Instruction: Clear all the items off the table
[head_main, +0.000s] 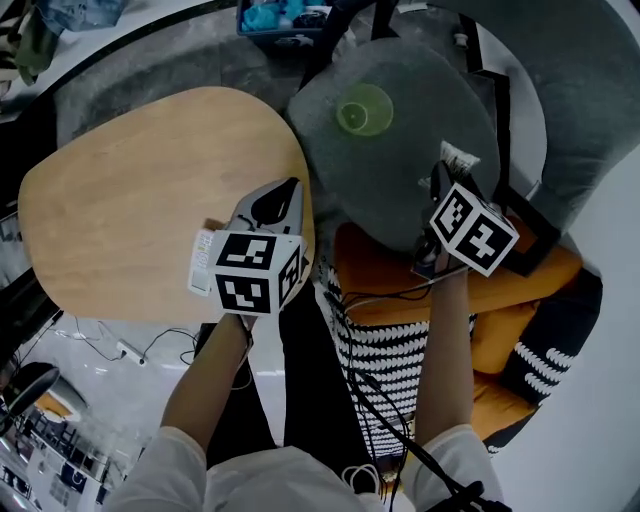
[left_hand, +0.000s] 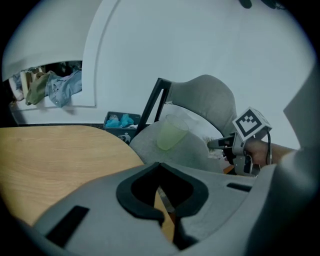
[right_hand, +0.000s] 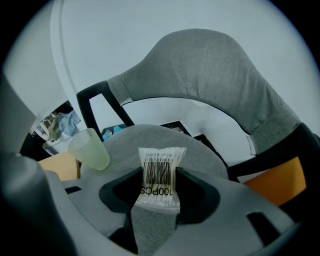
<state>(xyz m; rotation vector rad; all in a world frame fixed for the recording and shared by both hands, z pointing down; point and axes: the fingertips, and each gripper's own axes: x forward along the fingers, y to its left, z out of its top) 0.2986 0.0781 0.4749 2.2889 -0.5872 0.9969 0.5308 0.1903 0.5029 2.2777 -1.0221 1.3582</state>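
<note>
My right tongs (right_hand: 155, 199) clamp the pack of cotton swabs (right_hand: 159, 172) over the chair seat (right_hand: 210, 152), near the cup (right_hand: 90, 148) standing there. My left tongs (left_hand: 161, 200) are closed on nothing beside the seat, above the table (left_hand: 50, 155). Released carelessly, the pack could topple that cup.

Your table (head_main: 130, 200) is pale honey-coloured wood with a plain grain. The chair seat (head_main: 430, 170) is mid-grey fabric, and the cup (head_main: 364, 110) near its far edge is translucent pale green. Your left gripper (left_hand: 161, 165) and right gripper (right_hand: 159, 174) are both grey with black pads, and their marker cubes (head_main: 255, 270) carry black-and-white squares. The cotton-swab packet (right_hand: 159, 162) is clear and whitish with a black barcode. Below the seat you have an orange cushion (head_main: 520, 285) and black-and-white striped fabric (head_main: 385, 345).
</note>
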